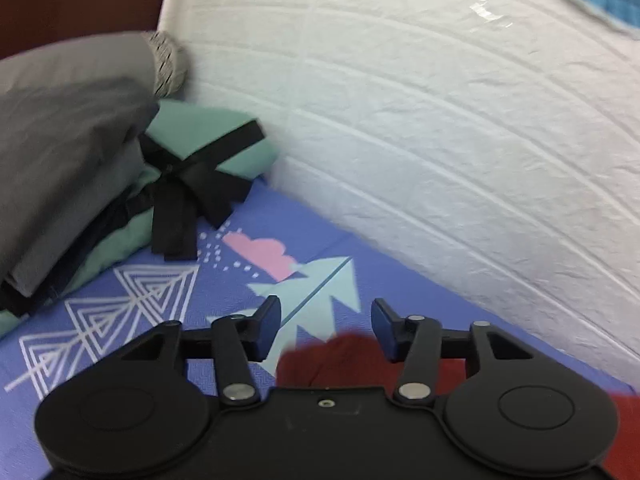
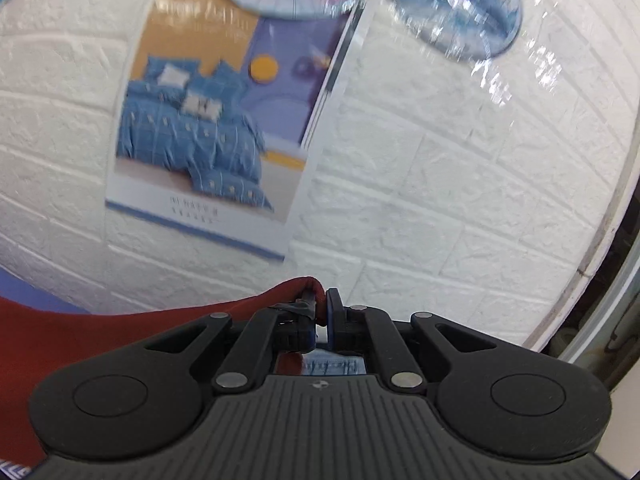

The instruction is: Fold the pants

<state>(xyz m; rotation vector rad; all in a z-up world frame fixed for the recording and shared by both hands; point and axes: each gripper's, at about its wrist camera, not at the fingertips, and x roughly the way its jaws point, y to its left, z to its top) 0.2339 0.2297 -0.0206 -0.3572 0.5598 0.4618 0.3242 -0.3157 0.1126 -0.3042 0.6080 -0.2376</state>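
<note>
The pants are dark red. In the right wrist view my right gripper (image 2: 321,312) is shut on a corner of the red pants (image 2: 80,340), and holds it lifted, facing the white wall; the cloth hangs off to the left. In the left wrist view my left gripper (image 1: 326,326) is open and empty, low over the patterned blue mat (image 1: 248,240). A bunch of the red pants (image 1: 340,360) lies just under and behind its fingers, partly hidden by the gripper body.
A stack of folded clothes, grey (image 1: 68,128) over green with a black ribbon (image 1: 188,196), lies on the mat at the left. A white brick-pattern wall (image 1: 440,120) rises close behind. A bedding poster (image 2: 216,128) hangs on the wall.
</note>
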